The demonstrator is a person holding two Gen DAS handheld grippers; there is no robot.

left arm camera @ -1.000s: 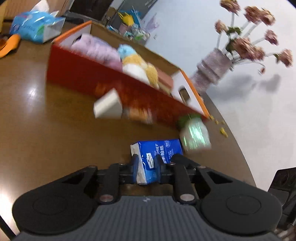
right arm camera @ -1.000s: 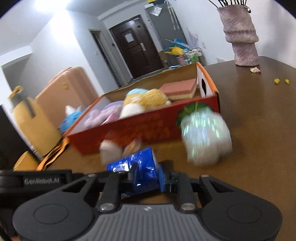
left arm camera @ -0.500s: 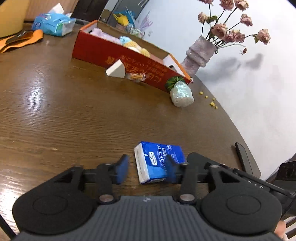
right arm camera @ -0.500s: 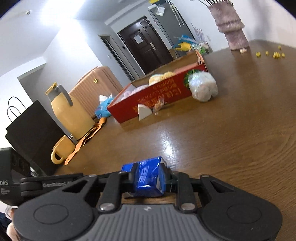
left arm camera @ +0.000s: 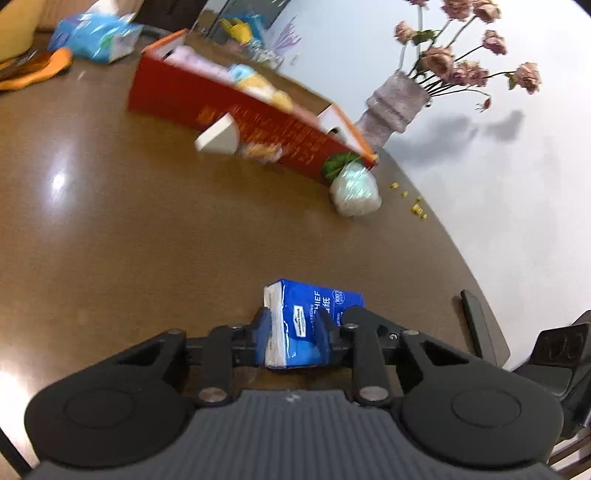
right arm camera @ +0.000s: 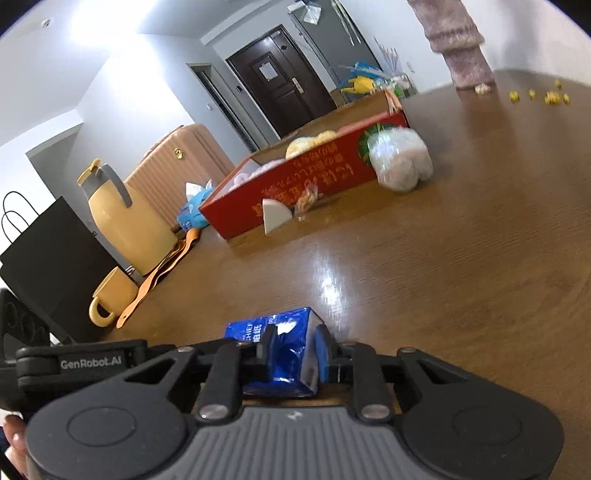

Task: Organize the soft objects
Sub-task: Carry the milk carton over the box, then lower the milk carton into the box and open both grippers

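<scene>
A blue tissue pack [left arm camera: 306,317] sits low over the near part of the brown table [left arm camera: 110,236]. My left gripper [left arm camera: 293,332] is shut on one end of it. My right gripper [right arm camera: 291,350] is shut on the same blue pack [right arm camera: 280,343] from the other side. The red cardboard box [left arm camera: 229,107] with soft toys and sponges inside stands at the far side; it also shows in the right wrist view [right arm camera: 306,181]. A white wedge sponge [left arm camera: 218,138], a small orange packet [left arm camera: 258,151] and a clear bag with green top [left arm camera: 354,188] lie against the box front.
A vase of dried flowers [left arm camera: 399,107] stands at the far right, with yellow crumbs [left arm camera: 417,208] near it. A yellow kettle [right arm camera: 125,218], yellow mug [right arm camera: 110,299], orange strap [right arm camera: 155,277] and black bag [right arm camera: 48,258] stand at the left. A blue tissue packet [left arm camera: 96,35] lies beyond the box.
My left gripper has closed on the blue pack after standing open around it half a second ago. Both views have drawn closer to the box again since then.
</scene>
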